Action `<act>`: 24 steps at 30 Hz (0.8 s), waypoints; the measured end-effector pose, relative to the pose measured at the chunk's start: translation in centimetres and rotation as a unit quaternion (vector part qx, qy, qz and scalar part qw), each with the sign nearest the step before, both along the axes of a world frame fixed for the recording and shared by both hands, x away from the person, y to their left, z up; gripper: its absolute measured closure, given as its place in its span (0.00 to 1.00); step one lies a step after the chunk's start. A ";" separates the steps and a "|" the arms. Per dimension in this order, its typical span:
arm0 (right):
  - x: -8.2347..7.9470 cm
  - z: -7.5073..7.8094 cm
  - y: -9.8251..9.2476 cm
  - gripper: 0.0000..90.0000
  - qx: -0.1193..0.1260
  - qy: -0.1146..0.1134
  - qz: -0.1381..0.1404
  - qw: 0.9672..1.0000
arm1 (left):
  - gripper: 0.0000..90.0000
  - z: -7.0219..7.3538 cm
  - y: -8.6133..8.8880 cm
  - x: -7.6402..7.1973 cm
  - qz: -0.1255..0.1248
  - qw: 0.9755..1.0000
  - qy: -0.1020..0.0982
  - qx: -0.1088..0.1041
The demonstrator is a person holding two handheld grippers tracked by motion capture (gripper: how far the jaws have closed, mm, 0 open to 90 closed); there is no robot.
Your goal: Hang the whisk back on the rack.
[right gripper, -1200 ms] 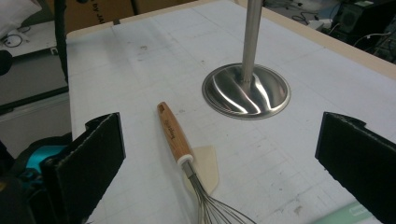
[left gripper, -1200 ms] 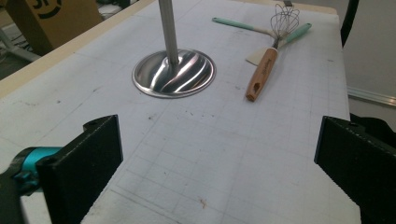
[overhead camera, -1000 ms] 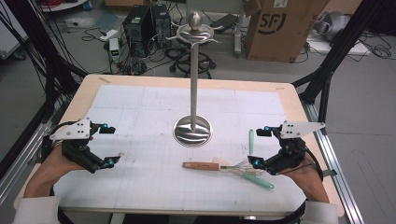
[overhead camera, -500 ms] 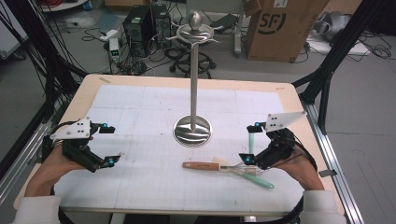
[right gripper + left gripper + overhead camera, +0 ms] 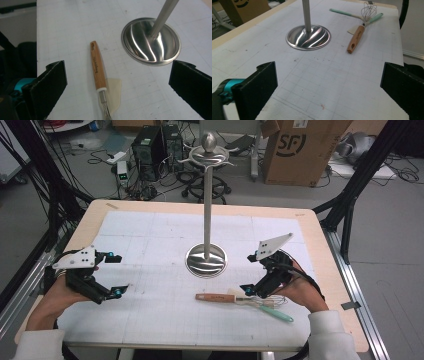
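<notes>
A whisk with a wooden handle (image 5: 215, 298) lies on the white mat in front of the metal stand (image 5: 206, 260). Its wire head rests across a cream spatula blade (image 5: 235, 294) with a mint handle (image 5: 279, 313). My right gripper (image 5: 249, 274) hovers open just right of the whisk, over its wire end. The right gripper view looks down on the wooden handle (image 5: 97, 66) and the cream blade (image 5: 113, 93), which lie between the open jaws (image 5: 119, 82). My left gripper (image 5: 112, 275) is open at the mat's left, holding nothing. In the left gripper view the whisk (image 5: 356, 38) lies far ahead.
The stand's round base (image 5: 308, 37) sits mid-table with a tall pole and hooks on top (image 5: 208, 145). A second mint handle (image 5: 342, 12) lies beyond the whisk. A wooden table rim (image 5: 320, 245) frames the mat. A cardboard box (image 5: 295, 150) and cables lie on the floor behind.
My right gripper has moved left and slightly forward, from the table's right edge to over the whisk's wire end. The left gripper has stayed put.
</notes>
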State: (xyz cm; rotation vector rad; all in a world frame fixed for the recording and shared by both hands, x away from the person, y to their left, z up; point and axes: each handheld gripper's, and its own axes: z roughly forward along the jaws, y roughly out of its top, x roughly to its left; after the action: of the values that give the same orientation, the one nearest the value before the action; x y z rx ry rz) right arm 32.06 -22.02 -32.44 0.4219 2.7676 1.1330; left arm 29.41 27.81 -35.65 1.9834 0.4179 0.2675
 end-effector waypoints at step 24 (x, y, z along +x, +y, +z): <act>1.5 -4.4 5.4 0.00 -0.133 0.034 0.052 0.989 | 0.02 -0.1 0.0 0.0 0.001 1.000 0.001 -0.003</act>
State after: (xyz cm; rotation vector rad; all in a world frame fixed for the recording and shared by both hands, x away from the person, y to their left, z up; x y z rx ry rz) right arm 33.54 -16.61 -36.85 0.2928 2.9756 0.7633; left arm 29.39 27.79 -35.79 1.9783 0.4219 0.2650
